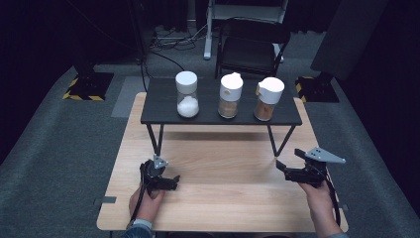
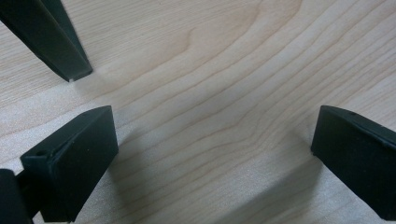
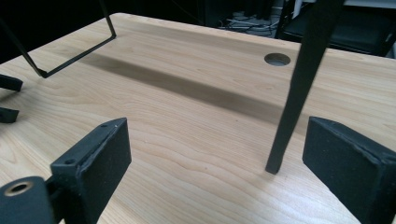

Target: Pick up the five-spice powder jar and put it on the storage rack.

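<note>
1. Both sets of fingers are spread with nothing between them; your left gripper [image 1: 166,182] sits low on the tabletop [image 1: 223,198] and your right gripper [image 1: 297,172] hovers near the shelf's right leg [image 3: 292,102].
2. That leg stands just ahead of your right fingers [image 3: 93,163] (closer than it feels), so a careless swing could jolt the shelf [image 1: 163,106].
3. The three jars [image 1: 230,95] stand up on the shelf, well apart from both grippers; a jolt could topple them.
4. They are tall with wide lids, so a high or off-centre pinch may tip one.
</note>
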Available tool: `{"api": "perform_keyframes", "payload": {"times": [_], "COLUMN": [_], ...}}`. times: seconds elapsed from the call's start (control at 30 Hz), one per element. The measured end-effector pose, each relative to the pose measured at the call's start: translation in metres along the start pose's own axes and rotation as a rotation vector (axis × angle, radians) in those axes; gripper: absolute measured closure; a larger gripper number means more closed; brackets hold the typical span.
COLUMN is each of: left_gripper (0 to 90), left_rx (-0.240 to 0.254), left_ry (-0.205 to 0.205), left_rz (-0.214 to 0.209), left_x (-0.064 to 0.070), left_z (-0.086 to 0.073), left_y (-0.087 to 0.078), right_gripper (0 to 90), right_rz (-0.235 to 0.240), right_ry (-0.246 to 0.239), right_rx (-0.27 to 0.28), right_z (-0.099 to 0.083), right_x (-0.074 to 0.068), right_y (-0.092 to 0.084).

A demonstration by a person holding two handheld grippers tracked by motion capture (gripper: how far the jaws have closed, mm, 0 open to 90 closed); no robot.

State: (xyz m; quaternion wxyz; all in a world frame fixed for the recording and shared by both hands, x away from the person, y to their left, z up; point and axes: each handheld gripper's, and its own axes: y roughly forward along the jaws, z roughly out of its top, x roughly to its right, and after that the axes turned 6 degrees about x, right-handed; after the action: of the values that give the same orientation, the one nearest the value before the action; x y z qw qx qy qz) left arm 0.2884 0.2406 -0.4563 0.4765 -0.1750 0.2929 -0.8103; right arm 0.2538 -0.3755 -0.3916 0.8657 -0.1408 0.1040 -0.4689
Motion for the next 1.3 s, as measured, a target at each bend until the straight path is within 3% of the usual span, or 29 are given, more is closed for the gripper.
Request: {"api": "perform_keyframes", "payload": {"times": [0.6, 1.3], "left_gripper": [0.4, 0.3], "left_rx": [0.000, 0.000], "left_ry": [0.000, 0.000], "left_rz": [0.001, 0.001], "left_x": [0.000, 0.000], "left_z": [0.000, 0.000], "left_y": [0.000, 0.000], "right_gripper": [8.0, 7.8], "right_rz": [-0.010, -0.008], "right_ry": [0.007, 0.017], "right_rx": [-0.038, -0.077], "right_z": [-0.035, -0.058], "right_x": [-0.001, 0.002], "right_y": [0.001, 0.002]}}
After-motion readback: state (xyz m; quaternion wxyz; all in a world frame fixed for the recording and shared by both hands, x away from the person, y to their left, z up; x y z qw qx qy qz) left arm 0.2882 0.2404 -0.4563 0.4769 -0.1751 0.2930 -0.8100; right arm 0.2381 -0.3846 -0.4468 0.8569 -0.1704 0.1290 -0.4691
